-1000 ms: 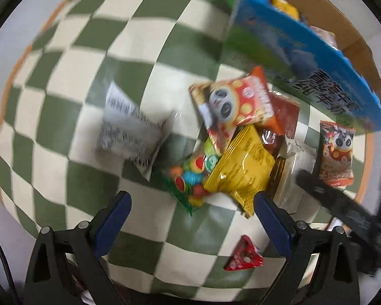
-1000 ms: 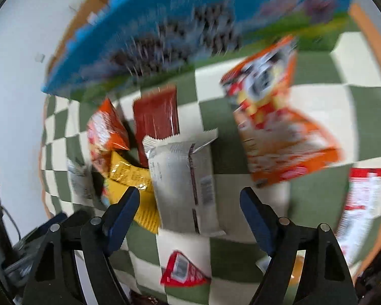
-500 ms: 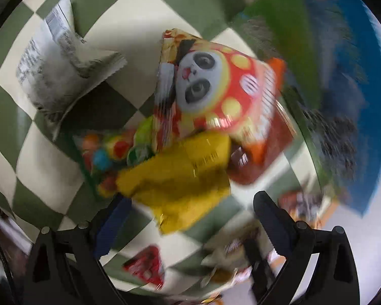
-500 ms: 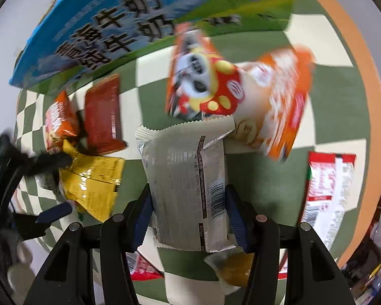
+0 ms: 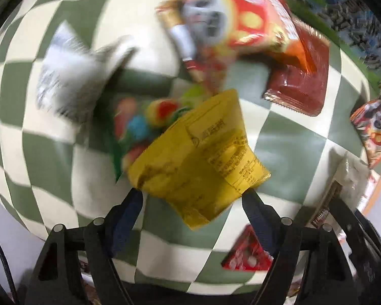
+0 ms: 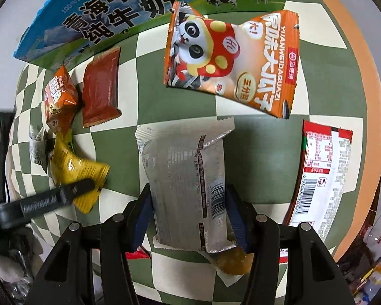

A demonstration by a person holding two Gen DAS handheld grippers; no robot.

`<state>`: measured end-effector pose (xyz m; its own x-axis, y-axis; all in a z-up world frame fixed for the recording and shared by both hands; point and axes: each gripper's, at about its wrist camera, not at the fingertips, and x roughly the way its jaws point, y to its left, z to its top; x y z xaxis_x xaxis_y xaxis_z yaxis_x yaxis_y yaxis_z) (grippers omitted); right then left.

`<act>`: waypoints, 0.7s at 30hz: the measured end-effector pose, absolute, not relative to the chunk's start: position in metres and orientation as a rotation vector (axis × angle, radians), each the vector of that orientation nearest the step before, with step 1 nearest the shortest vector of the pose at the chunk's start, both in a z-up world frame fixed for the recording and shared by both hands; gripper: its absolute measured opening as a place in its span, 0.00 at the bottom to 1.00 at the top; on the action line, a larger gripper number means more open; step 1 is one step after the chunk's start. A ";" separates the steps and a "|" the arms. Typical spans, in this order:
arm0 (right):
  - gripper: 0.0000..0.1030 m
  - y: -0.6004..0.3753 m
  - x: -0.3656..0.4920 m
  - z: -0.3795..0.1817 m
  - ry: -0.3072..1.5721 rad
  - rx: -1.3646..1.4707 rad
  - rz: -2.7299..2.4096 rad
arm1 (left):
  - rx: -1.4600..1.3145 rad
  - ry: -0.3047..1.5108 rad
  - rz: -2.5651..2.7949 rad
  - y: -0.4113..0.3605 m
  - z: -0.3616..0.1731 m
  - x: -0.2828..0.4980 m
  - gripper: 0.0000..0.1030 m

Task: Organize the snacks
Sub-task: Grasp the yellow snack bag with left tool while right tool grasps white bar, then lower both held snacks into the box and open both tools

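Right tool pinches crinkly, seemingly foil silver packet.

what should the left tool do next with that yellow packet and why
Probably finish closing before lifting. The left tool has the yellow packet between its fingers, and its jaws are closing, with the tips right at the packet's edges. The packet partly lies over the fruit candy bag, so a firm pinch first should keep it from slipping as it comes up.

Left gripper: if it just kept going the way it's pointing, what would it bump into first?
Most likely the yellow snack packet: the left gripper is closing with that packet between its fingers. Below it lies the checkered cloth; depth is blurred.
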<state>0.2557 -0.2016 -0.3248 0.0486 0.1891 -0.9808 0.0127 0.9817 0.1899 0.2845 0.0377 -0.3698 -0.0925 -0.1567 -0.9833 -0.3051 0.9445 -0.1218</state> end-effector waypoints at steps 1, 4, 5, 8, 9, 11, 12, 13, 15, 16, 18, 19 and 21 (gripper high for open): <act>0.57 -0.204 0.254 -0.326 1.520 0.178 0.135 | -0.396 1.658 0.136 0.043 -0.365 0.282 0.77; 0.58 -0.214 0.242 -0.330 1.523 0.235 0.126 | -0.605 1.606 0.160 0.064 -0.352 0.276 0.77; 0.58 -0.216 0.240 -0.332 1.522 0.245 0.121 | -0.705 1.574 0.185 0.071 -0.349 0.275 0.77; 0.58 -0.216 0.237 -0.335 1.516 0.254 0.107 | -0.890 1.518 0.293 0.085 -0.357 0.277 0.77; 0.58 -0.216 0.235 -0.335 1.511 0.250 0.099 | -0.908 1.519 0.319 0.085 -0.364 0.282 0.77; 0.58 -0.213 0.234 -0.337 1.504 0.235 0.089 | -0.879 1.539 0.350 0.084 -0.379 0.289 0.77; 0.57 -0.211 0.231 -0.337 1.498 0.224 0.085 | -0.853 1.539 0.350 0.081 -0.383 0.292 0.69; 0.57 -0.209 0.231 -0.337 1.496 0.216 0.085 | -0.810 1.541 0.334 0.077 -0.385 0.298 0.66; 0.56 -0.202 0.224 -0.333 1.506 0.181 0.099 | -0.669 1.547 0.268 0.064 -0.383 0.303 0.65; 0.56 -0.195 0.225 -0.332 1.508 0.169 0.107 | -0.576 1.545 0.231 0.050 -0.380 0.307 0.65; 0.56 -0.190 0.222 -0.327 1.514 0.137 0.124 | -0.401 1.536 0.139 0.033 -0.375 0.308 0.65; 0.56 -0.189 0.219 -0.327 1.521 0.124 0.135 | -0.315 1.535 0.105 0.020 -0.373 0.308 0.65; 0.56 -0.184 0.213 -0.330 1.533 0.112 0.150 | -0.135 1.537 0.012 -0.002 -0.374 0.308 0.65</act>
<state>0.2125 -0.1842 -0.3297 0.0312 0.1675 -0.9854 -0.0267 0.9856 0.1667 0.3081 -0.0015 -0.3739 0.0350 -0.0767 -0.9964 -0.0924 0.9925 -0.0797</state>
